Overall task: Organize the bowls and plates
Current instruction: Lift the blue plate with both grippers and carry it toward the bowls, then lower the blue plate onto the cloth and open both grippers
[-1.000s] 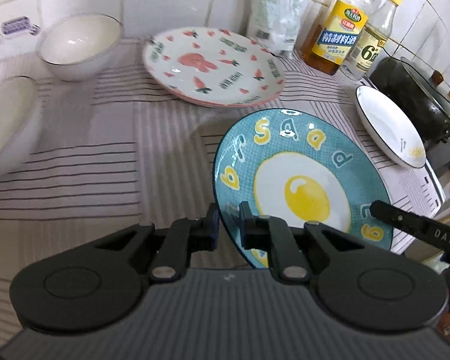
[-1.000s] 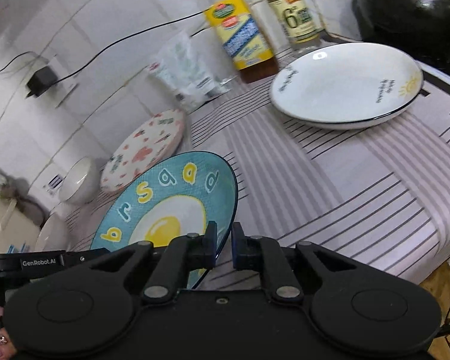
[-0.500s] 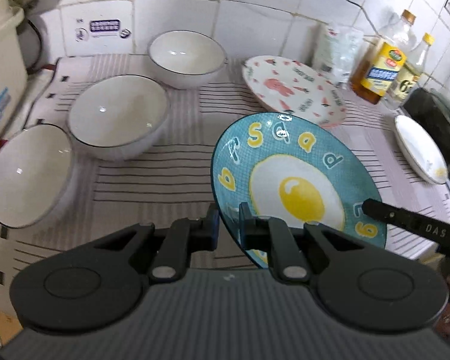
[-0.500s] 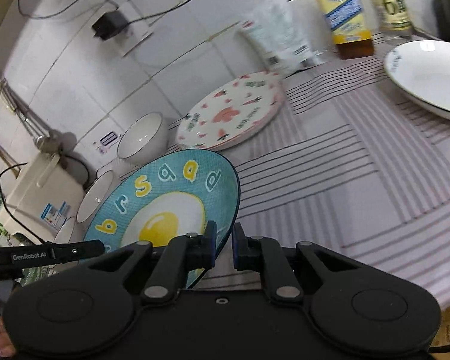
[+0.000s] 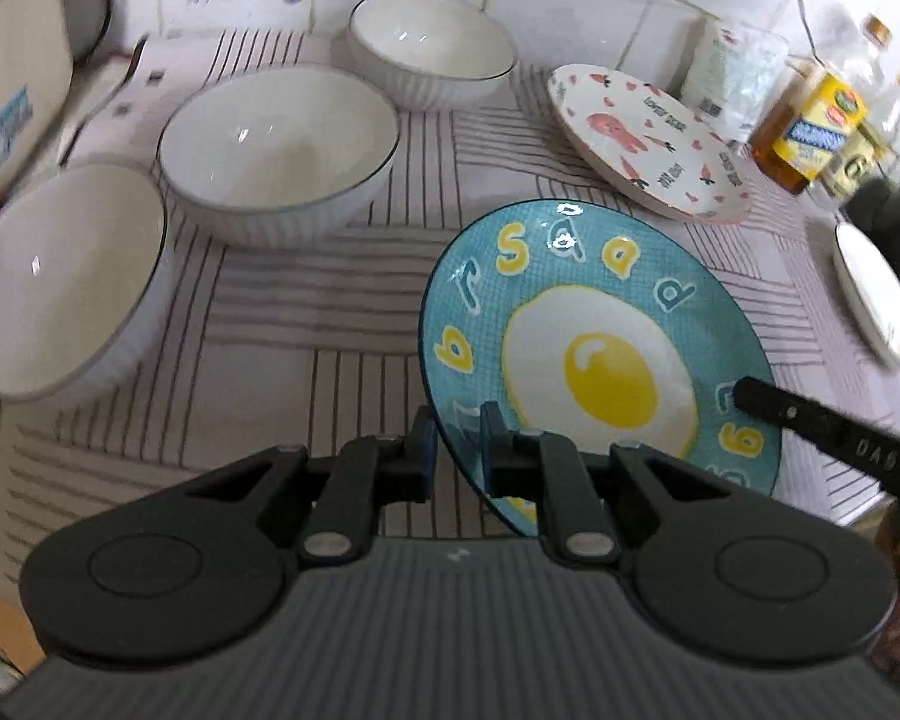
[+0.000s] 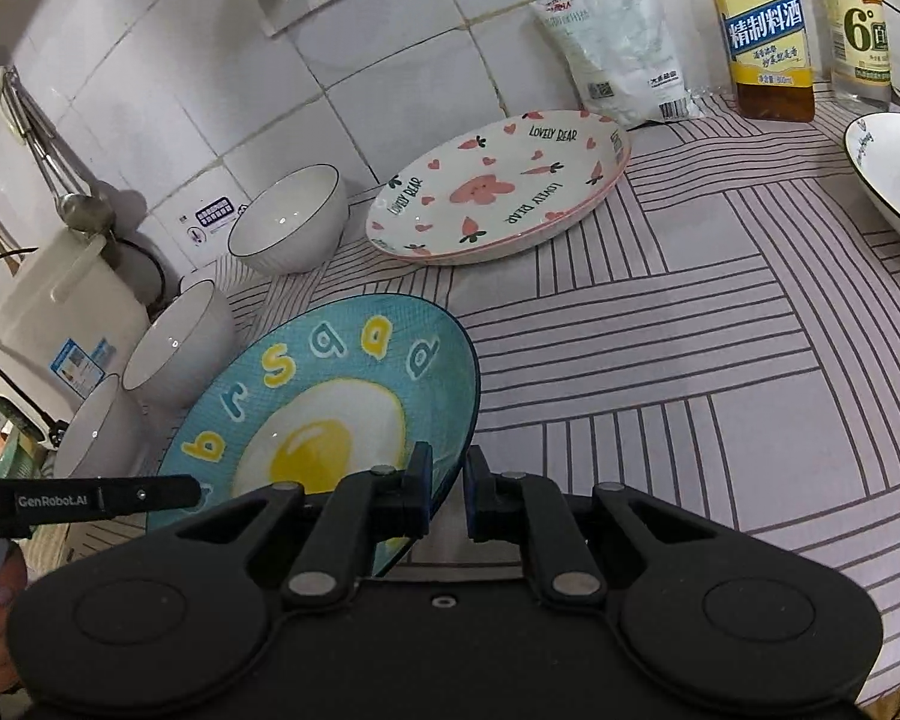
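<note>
Left wrist: both grippers (image 5: 456, 444) (image 6: 447, 489) clamp the egg plate (image 5: 600, 354) above striped cloth (image 5: 342, 300), bowls (image 5: 279, 144) left.

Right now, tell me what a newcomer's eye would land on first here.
The blue fried-egg plate stands out first: it is held off the striped cloth, with the left gripper and the right gripper each clamped on its rim at opposite sides. Behind it, the pink bear plate lies near the tiled wall, and three white bowls line the left side.
</note>
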Demonstrator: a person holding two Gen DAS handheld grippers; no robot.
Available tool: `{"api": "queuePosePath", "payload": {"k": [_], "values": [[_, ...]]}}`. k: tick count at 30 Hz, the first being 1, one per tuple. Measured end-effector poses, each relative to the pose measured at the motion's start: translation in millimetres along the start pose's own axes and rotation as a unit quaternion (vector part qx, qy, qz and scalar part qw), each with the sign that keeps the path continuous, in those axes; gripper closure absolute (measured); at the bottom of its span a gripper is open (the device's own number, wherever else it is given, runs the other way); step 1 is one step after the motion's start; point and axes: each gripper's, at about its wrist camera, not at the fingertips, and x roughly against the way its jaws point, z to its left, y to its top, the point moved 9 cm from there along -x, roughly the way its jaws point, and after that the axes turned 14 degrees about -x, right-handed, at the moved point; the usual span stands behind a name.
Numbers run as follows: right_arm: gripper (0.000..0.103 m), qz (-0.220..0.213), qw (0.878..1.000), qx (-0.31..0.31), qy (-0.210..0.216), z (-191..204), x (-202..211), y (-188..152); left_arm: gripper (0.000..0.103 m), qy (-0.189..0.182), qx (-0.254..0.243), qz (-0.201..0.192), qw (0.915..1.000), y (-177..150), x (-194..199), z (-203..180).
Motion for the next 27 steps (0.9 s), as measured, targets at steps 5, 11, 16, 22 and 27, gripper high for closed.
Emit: {"api": "queuePosePath", "payload": {"k": [5, 11, 16, 22, 27], "values": [[0.089, 0.005, 0.999, 0.026, -0.025, 5, -1, -2, 0.09, 0.007, 0.001, 0.009, 0.9999, -2, -1, -1], [0.084, -0.005, 0.999, 0.018, -0.033, 9, 17, 8, 0.084, 0.038, -0.027, 0.05, 0.9977, 1, 11, -5], [0.074, -0.01, 1.0, -0.016, 0.001, 20, 47, 25, 0.066, 0.028, -0.04, 0.036, 0.9982, 16, 44, -13], [0.057, -0.018, 0.997, -0.038, 0.058, 40, 81, 45, 0.055, 0.021, -0.061, -0.007, 0.9979, 39, 84, -28], [0.04, -0.037, 0.997, -0.022, 0.066, 51, 98, 58, 0.047, 0.024, -0.08, -0.036, 0.9958, 56, 107, -37]]}}
